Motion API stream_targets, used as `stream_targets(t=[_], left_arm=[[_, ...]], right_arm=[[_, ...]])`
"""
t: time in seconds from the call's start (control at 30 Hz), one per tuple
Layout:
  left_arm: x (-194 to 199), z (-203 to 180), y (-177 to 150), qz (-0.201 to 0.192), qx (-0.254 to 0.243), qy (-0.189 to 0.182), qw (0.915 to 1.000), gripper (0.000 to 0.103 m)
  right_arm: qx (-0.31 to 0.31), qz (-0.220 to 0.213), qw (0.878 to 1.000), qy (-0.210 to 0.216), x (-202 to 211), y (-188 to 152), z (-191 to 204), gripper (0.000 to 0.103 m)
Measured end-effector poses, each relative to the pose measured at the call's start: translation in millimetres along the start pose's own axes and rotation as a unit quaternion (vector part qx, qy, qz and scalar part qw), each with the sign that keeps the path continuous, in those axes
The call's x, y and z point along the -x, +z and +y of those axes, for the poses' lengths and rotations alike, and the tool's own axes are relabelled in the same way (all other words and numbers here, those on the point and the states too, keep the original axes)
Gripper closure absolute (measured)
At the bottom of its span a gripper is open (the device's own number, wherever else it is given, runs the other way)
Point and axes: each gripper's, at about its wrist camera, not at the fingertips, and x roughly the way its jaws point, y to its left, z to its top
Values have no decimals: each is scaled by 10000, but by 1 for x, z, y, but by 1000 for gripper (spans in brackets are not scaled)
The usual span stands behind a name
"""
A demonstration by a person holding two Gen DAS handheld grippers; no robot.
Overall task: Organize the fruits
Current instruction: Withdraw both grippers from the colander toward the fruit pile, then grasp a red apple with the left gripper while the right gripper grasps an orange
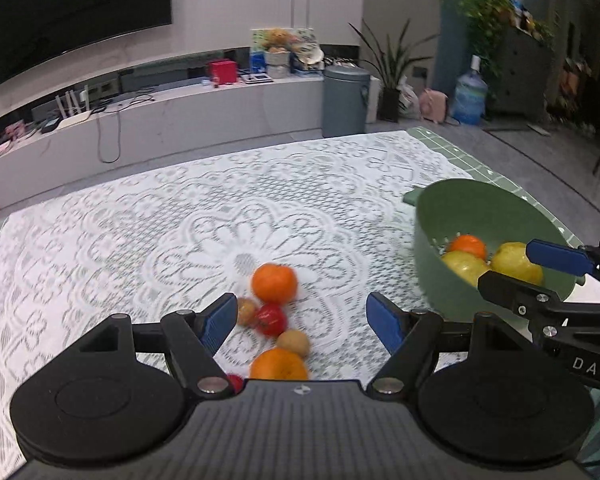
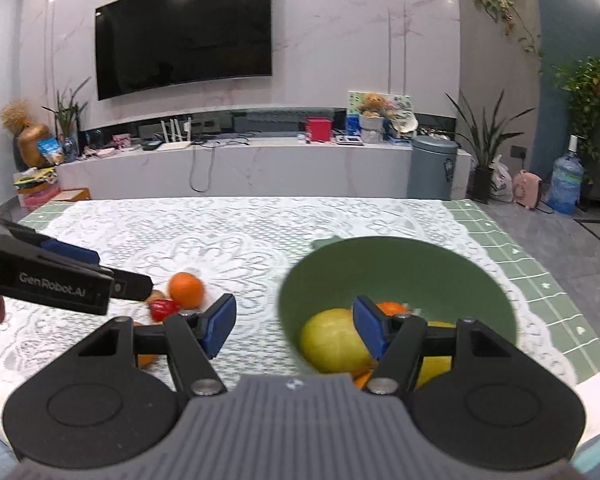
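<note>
A white lace cloth (image 1: 140, 220) covers the table in a living room, with a dark television (image 2: 184, 32) on the marble wall behind.

My left gripper (image 1: 302, 316) hangs over the loose fruit with its blue pads spread wide and nothing between them. Just ahead of it lie an orange (image 1: 275, 283), a red fruit (image 1: 271, 319), a small brownish fruit (image 1: 294, 342) and a second orange (image 1: 278, 365) partly cut off by the gripper body; all are blurred, and another small red piece at the body's edge is too hidden to name.

My right gripper (image 2: 294, 326) has its jaws apart too, empty, straddling the near rim of the green bowl (image 2: 400, 256). Its right finger hides part of the bowl's contents: I make out a yellow-green fruit (image 2: 332, 340), a bit of orange behind the pad, and a yellow one mostly covered. The bowl sits to the right of the loose fruit, well apart from it.
</note>
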Motion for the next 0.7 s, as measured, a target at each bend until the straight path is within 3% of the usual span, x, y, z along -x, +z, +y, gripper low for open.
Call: stream_targets(t=[0.37,0.57,0.7], left_arm=[[9,27,-35,-469,416,221,9978,18],[5,44,-48,-277,780,91,9965,18],[-2,47,-56,-96,648,61,9978,19]], right_arm=[[251,-24,9994,243,-12,-21,41,40],[395,-13,9984,396,-23,-30,53,34],[517,137,9970,553,-32,-36,60,34]])
